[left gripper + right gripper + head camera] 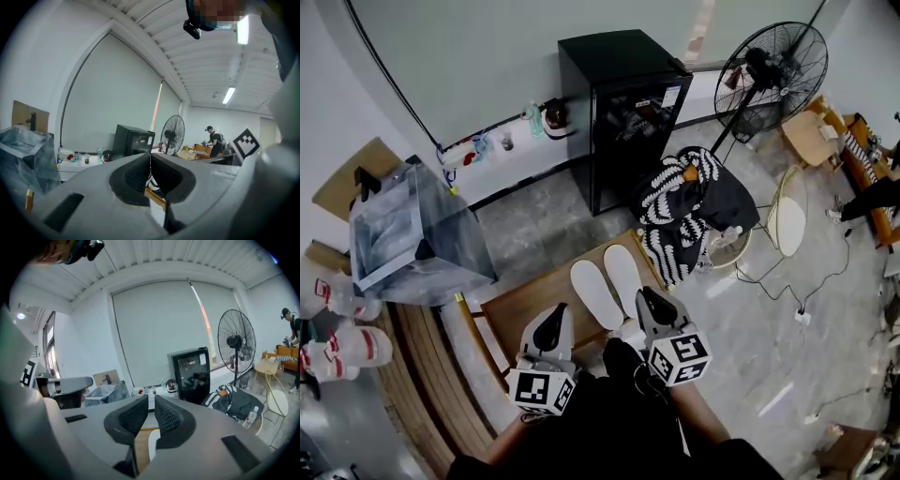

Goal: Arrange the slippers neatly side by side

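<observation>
Two white slippers, the left one point(593, 293) and the right one point(624, 274), lie side by side, soles up, on a low wooden board point(530, 305) in the head view. Both grippers hover close to my body, behind the slippers' near ends. My left gripper point(555, 319) point(150, 157) has its jaw tips meeting, with nothing held. My right gripper point(652, 302) point(151, 401) shows a narrow gap between its ribbed pads, and nothing is between them. Below its jaws a bit of white slipper point(152, 446) and the wooden board point(140, 446) show.
A black mini fridge point(628, 108) stands at the wall, a standing fan point(769, 70) to its right. A striped black-and-white bundle point(689, 211) lies just right of the board. A clear plastic box point(412, 234) sits at the left. Cables point(787, 295) cross the floor. A person point(214, 140) stands far off.
</observation>
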Motion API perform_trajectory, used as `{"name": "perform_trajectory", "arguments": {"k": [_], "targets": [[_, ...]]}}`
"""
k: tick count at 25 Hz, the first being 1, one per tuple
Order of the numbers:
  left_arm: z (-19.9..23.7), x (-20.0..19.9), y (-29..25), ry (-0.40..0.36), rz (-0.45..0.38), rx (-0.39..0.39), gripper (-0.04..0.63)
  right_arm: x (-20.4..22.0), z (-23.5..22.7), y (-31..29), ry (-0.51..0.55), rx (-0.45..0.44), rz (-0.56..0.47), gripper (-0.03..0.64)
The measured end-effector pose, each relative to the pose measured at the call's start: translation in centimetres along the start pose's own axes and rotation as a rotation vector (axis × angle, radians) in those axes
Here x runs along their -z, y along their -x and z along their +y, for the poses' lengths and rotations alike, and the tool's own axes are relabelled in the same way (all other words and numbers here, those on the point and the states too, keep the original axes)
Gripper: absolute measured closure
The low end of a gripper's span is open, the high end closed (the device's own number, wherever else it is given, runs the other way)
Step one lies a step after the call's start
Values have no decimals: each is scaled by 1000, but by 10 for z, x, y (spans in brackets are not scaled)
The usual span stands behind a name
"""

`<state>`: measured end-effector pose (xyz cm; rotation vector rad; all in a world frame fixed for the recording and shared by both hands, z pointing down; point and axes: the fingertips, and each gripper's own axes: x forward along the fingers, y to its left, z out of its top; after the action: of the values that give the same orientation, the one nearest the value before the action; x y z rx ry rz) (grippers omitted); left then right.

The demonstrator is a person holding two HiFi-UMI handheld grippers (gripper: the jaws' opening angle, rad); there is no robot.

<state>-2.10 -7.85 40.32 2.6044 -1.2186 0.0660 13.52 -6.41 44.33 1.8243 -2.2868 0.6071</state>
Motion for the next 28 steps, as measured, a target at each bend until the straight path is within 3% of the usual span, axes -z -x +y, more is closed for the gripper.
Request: {"name": "perform_trajectory", "arguments": {"k": [9, 14, 28], "targets": [[-3, 0, 26, -2, -26, -29, 578, 0, 49, 51, -40, -21, -81, 575], [-2, -2, 26, -3, -31, -22, 578, 1, 57, 56, -11, -15, -85, 603], [-12, 5, 20, 8, -20, 11, 578, -2, 56, 51, 22, -38, -64, 604]]}}
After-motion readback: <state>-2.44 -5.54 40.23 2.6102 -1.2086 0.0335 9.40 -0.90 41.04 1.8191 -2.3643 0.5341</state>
